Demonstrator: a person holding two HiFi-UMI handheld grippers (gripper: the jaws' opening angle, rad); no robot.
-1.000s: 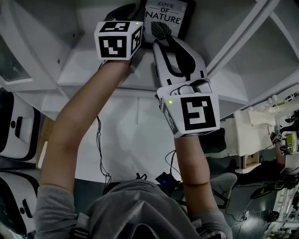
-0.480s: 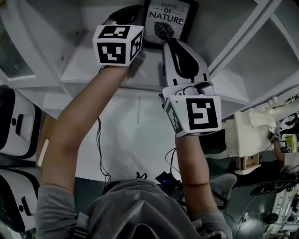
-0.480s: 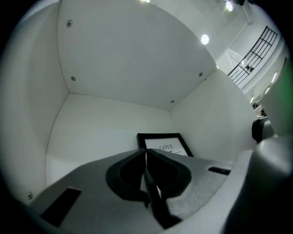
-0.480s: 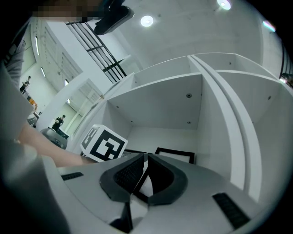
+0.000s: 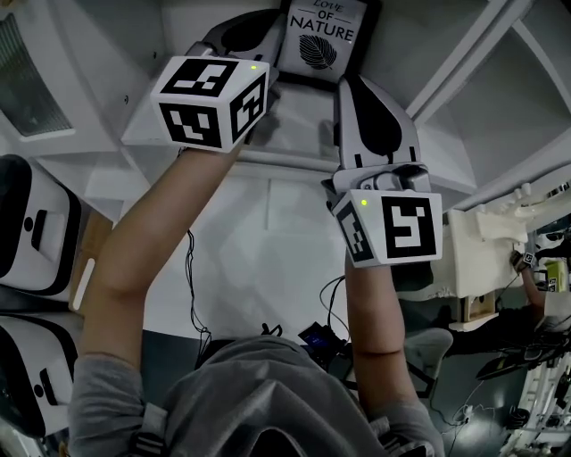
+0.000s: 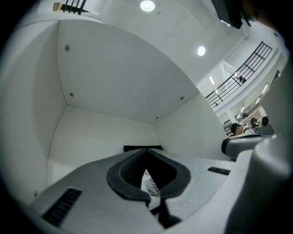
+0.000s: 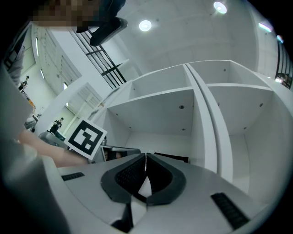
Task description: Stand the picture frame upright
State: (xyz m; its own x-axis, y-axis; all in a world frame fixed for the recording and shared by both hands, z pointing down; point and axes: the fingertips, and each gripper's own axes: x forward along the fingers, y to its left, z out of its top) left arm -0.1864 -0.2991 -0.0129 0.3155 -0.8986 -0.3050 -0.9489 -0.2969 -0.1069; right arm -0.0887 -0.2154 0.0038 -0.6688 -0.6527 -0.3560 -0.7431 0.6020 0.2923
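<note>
The black picture frame [image 5: 326,34], with a leaf print and lettering, stands against the back wall of a white shelf compartment [image 5: 294,125]. My left gripper [image 5: 273,21] is at the frame's left side and my right gripper [image 5: 349,83] is in front of its lower right corner. Neither grips it. Both pairs of jaws are closing and their tips meet with nothing between them. In the left gripper view the frame's top edge [image 6: 132,148] shows just behind the left gripper [image 6: 146,151]. In the right gripper view the frame [image 7: 173,157] lies beyond the right gripper [image 7: 145,157].
A slanted white divider [image 7: 208,114] separates this compartment from the one to the right. The left gripper's marker cube [image 7: 85,135] shows to the left in the right gripper view. White cases [image 5: 31,241] sit at the far left; cables and a chair [image 5: 419,348] are below the shelf.
Both grippers have drawn back from the frame toward the shelf's front edge, and the right gripper's jaws have come together. The frame stays at the back wall.
</note>
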